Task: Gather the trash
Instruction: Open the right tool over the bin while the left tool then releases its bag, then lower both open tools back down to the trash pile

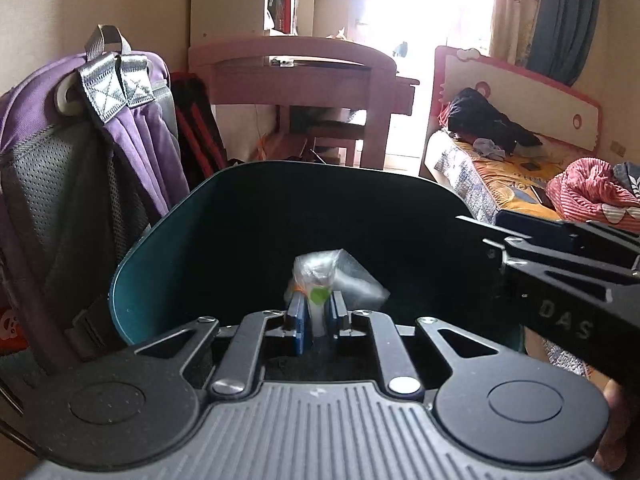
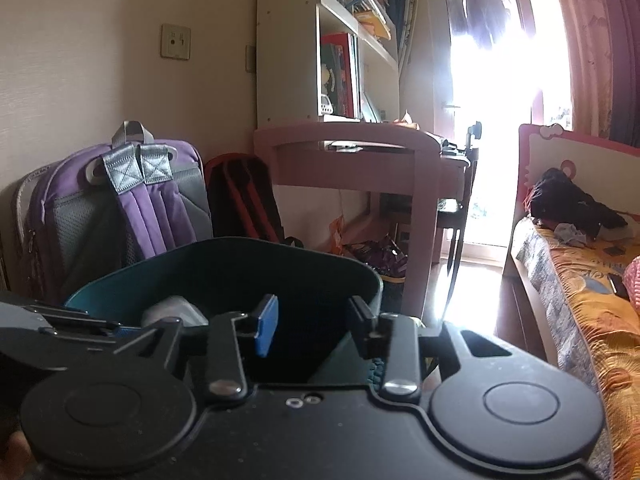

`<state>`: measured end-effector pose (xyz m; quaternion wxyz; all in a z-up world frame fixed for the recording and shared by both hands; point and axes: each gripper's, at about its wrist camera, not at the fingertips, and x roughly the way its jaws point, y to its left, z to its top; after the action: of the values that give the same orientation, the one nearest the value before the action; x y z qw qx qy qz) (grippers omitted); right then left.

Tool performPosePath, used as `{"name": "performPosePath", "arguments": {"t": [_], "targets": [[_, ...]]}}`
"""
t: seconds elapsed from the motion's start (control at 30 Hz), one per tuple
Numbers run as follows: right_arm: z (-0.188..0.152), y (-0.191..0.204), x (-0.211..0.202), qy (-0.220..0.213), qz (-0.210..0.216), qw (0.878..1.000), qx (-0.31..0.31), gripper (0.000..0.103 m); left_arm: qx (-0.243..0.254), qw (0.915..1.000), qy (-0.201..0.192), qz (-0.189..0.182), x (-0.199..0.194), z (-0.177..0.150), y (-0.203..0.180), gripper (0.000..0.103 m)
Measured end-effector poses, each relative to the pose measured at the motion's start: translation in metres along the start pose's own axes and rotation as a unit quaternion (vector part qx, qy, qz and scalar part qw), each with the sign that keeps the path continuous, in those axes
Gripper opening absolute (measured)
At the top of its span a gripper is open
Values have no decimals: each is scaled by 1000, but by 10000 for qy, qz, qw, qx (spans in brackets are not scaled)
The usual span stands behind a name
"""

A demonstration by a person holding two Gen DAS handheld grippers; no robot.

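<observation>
A dark teal trash bin (image 1: 160, 240) stands open right in front of both grippers; it also shows in the right wrist view (image 2: 224, 256). My left gripper (image 1: 317, 314) is shut on a crumpled clear plastic wrapper (image 1: 336, 276) with a green and an orange spot, held over the bin's mouth. The wrapper shows faintly in the right wrist view (image 2: 172, 310). My right gripper (image 2: 312, 322) is open and empty, just above the bin's near right rim. Its body (image 1: 568, 276) enters the left wrist view from the right.
A purple and grey backpack (image 1: 80, 152) leans on the wall left of the bin, with a black and red bag (image 2: 244, 196) behind. A pink desk (image 2: 352, 160) and a bookshelf (image 2: 340, 48) stand beyond. A bed (image 2: 580, 280) with clothes lies to the right.
</observation>
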<state>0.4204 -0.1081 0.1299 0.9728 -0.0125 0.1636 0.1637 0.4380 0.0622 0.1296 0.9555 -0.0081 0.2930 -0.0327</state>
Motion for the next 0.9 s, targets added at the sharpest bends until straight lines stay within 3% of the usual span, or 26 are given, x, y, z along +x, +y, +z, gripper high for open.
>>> {"name": "performPosePath", "arguments": {"t": [0.27,0.6,0.9], "targets": [[4,-11,-32,-119,81,9997,171,52,-59,9997,-249,-7,-25,-2,-6,54],[-9,-20,-88,-272,139,9993,200,60,-45,9992,-383,-134,-72,-21,-10,58],[-42,-18,-124,-108,261,9996,77,61,-91,9991,-294,-305,-111,-57,-14,58]]}}
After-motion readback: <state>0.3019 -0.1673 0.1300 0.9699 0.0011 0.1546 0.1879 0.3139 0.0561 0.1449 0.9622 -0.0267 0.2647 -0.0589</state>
